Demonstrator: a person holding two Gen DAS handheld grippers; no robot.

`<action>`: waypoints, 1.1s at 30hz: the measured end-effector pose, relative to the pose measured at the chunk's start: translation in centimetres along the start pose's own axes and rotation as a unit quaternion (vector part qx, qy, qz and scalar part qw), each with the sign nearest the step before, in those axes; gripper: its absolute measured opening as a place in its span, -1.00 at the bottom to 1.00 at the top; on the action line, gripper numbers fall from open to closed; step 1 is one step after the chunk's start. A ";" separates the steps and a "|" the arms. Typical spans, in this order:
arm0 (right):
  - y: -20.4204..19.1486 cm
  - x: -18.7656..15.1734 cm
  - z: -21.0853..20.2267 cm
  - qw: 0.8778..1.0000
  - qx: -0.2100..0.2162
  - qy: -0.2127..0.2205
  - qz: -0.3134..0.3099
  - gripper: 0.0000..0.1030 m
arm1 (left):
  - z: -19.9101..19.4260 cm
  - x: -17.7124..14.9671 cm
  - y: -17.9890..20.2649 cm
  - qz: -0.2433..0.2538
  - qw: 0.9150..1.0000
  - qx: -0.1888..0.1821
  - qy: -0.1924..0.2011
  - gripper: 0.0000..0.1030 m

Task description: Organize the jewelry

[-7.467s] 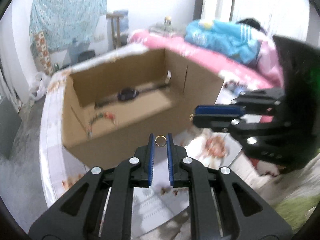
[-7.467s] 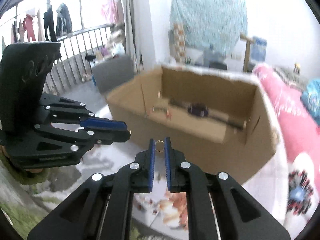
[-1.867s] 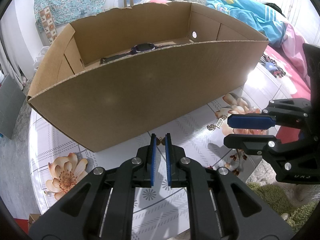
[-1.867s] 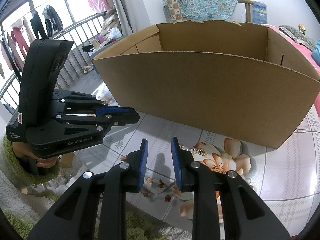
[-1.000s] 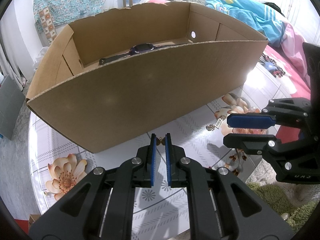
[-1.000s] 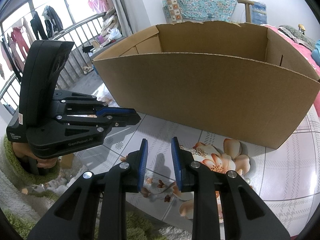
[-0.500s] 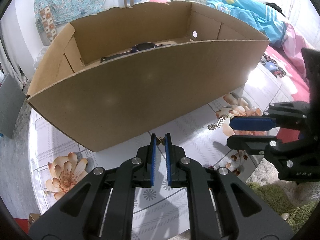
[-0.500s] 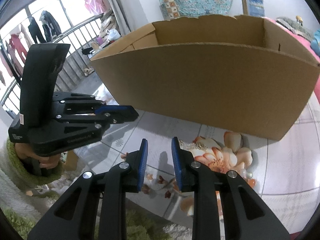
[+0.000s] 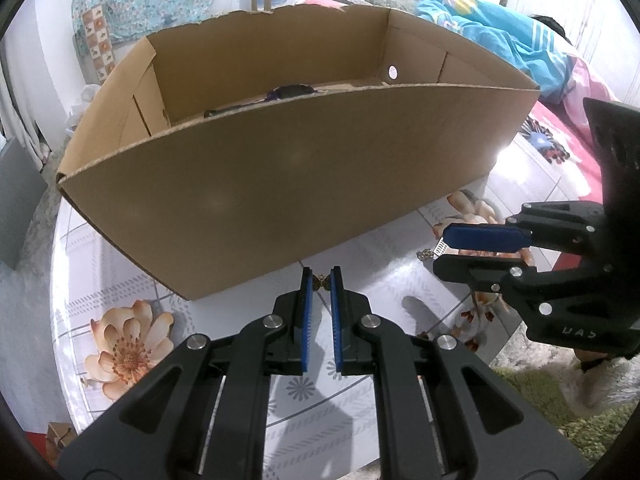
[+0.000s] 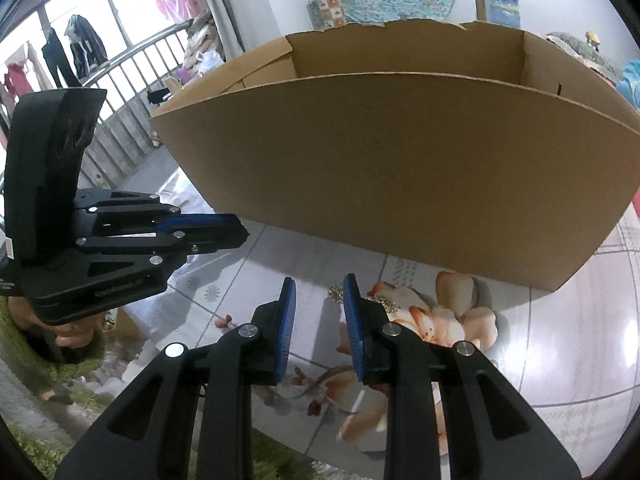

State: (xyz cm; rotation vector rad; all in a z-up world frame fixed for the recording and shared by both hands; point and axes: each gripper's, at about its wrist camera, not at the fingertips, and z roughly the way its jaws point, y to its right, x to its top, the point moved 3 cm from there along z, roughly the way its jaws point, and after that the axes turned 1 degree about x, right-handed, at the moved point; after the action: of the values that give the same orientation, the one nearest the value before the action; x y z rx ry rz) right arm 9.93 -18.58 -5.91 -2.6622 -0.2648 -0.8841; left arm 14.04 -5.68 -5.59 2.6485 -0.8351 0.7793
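You see a plain brown cardboard box [image 9: 280, 184] on a white tablecloth [image 9: 100, 272] printed with peach flowers. Your black grippers carry blue pads [image 10: 286, 332].

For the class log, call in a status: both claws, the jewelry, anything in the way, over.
Left claw shut on small butterfly charm. Right claw open, empty, over sparkly chain on table. Tall near wall of cardboard box stands in the way.

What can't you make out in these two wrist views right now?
- Cardboard box floor: mostly hidden by its near wall in the left view, fully in the right.
- Dark strap-like item inside: only its top shows.
- Sparkly chain on the table: partly behind the right gripper finger.
- Butterfly charm in the left gripper: too small for detail.
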 end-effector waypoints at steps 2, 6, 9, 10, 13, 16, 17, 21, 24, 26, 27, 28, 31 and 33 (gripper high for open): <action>-0.2 0.3 0.3 1.000 -0.005 0.000 -0.007 -0.52 | 0.0 0.0 -0.3 -0.001 1.000 -0.001 0.000 -0.85; -0.4 0.5 1.1 1.000 -0.016 -0.008 -0.021 -0.52 | 0.0 -0.1 -0.5 -0.002 1.000 -0.002 -0.001 -0.85; -0.6 0.4 1.4 0.999 -0.026 -0.016 -0.027 -0.53 | 0.0 -0.1 -0.6 -0.003 1.000 -0.003 0.000 -0.85; -0.6 0.3 1.5 0.999 -0.028 -0.020 -0.028 -0.56 | 0.0 -0.2 -0.7 -0.004 1.000 -0.003 -0.001 -0.85; -1.0 0.1 1.9 0.999 -0.031 -0.028 -0.027 -0.68 | 0.0 -0.1 -0.7 -0.003 1.000 -0.003 -0.002 -0.85; -1.2 0.3 2.0 0.998 -0.042 -0.033 -0.037 -0.80 | 0.0 -0.1 -0.7 -0.003 1.000 -0.002 -0.001 -0.85; -1.3 0.4 2.0 0.998 -0.044 -0.034 -0.039 -0.82 | 0.0 -0.1 -0.7 -0.003 1.000 -0.002 -0.001 -0.85; -1.9 0.8 2.3 0.997 -0.048 -0.046 -0.047 -0.89 | 0.0 -0.1 -0.6 -0.002 1.000 -0.002 0.000 -0.85; -1.9 0.8 2.2 0.996 -0.050 -0.054 -0.055 -0.95 | -0.1 0.0 -0.5 -0.002 1.000 -0.002 0.002 -0.85; -2.0 1.0 2.4 0.996 -0.044 -0.055 -0.055 -0.96 | -0.3 0.0 -0.4 -0.001 1.000 -0.002 0.004 -0.85; -1.5 1.0 2.4 0.996 -0.039 -0.055 -0.050 -0.96 | -0.3 0.0 -0.3 -0.001 1.000 -0.002 0.005 -0.85; -1.4 1.0 2.3 0.997 -0.030 -0.054 -0.038 -0.97 | -0.4 0.0 -0.3 0.000 1.000 -0.001 0.006 -0.85; -1.0 0.7 1.8 0.998 -0.019 -0.048 -0.024 -0.98 | -0.8 0.1 -0.1 0.001 1.000 0.001 0.008 -0.85; -0.9 0.7 1.3 0.999 -0.008 -0.041 -0.011 -0.98 | -1.3 0.0 0.0 0.002 1.000 0.002 0.011 -0.85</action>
State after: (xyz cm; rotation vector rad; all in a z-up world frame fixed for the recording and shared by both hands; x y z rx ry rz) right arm 10.94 -17.23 -6.21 -2.7189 -0.3094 -0.7882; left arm 13.53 -5.20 -4.54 2.6369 -0.8343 0.8112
